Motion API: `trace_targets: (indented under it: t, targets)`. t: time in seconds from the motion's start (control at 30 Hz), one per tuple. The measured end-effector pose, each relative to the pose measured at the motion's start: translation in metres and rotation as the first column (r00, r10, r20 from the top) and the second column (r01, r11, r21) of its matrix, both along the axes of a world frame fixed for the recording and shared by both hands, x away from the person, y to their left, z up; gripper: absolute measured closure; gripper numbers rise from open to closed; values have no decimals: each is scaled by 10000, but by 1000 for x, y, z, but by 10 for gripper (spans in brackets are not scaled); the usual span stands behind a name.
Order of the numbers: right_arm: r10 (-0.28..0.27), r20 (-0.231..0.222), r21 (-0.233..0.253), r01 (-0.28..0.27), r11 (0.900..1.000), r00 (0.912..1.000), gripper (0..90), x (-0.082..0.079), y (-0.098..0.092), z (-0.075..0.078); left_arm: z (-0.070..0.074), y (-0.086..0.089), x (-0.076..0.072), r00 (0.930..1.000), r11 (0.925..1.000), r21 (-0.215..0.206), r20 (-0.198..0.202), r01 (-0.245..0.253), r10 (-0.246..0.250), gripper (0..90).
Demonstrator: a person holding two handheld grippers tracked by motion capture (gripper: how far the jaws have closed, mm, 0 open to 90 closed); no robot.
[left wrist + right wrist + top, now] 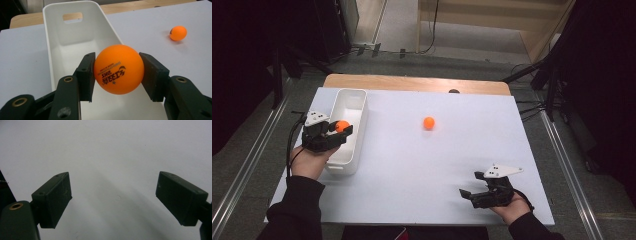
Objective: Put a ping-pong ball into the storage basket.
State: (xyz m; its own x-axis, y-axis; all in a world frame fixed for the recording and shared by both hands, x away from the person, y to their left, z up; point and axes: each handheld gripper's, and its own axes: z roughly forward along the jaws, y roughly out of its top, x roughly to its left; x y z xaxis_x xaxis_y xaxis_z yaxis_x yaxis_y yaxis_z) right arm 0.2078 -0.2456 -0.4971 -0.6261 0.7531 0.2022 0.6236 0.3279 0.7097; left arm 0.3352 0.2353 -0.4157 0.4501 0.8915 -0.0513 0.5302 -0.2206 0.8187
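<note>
— High view first, nearest edge: the right hand-held gripper (474, 186) sits low at the near right of the white surface (422, 180), close to its front edge, jaws spread wide with nothing between them.

— Right gripper view agrees, just bare white surface between those two black pads (53, 198). Lots of free room to its left and ahead.

— And the other side?

— The left hand-held gripper (341, 129) comes in from the near left, clamped on an orange ball (341, 125). In the left gripper view the orange ball (118, 72) is squeezed between both pads, printed lettering facing the camera, held above the inside of the white bin (75, 47).

— So over the bin, not in it?

— Held up over it, inside the line of its rims as far as I can tell. The white bin (360, 135) is long and narrow, running away from the person along the left part of the surface, with a handle slot in its far end wall.

— Anything farther out?

— A second orange ball (428, 122) lies loose in the middle of the surface, well apart from the bin and both grippers, open room all round it. Beyond that, the wooden edge (412, 82) of the table shows along the far side.
</note>
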Motion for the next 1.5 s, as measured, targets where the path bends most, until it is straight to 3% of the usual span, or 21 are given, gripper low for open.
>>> trace_targets:
  t: [0.53, 0.63, 0.77, 0.93, 1.1, 1.5]
  targets:
    - [3, -2, 1, -3, 10000, 10000, 117, 0, 0, 0, 0, 0, 0, 10000, 10000, -9, -49, -53, 53, 498]
    - [1, -1, 2, -1, 10000, 10000, 117, 0, 0, 0, 1, 2, 1, 9999, 10000, -27, 132, -77, 77, 444]
    - [-4, -8, 3, 4, 10000, 10000, 117, 0, 0, 0, 4, 5, 0, 9997, 9992, -393, 257, -26, 36, 377]
    - [1, -9, -2, -1, 10000, 10000, 117, 0, 0, 0, 4, -1, 1, 9995, 9987, -400, -31, 321, -323, 294]
    - [3, -8, 1, -3, 10000, 10000, 117, 0, 0, 0, 6, -7, 0, 9982, 9974, -412, -22, 597, -598, 251]
    - [-2, -10, 2, 2, 10000, 10000, 117, 0, 0, 0, 16, -20, -8, 9922, 9900, -666, 114, 1243, -1238, 250]
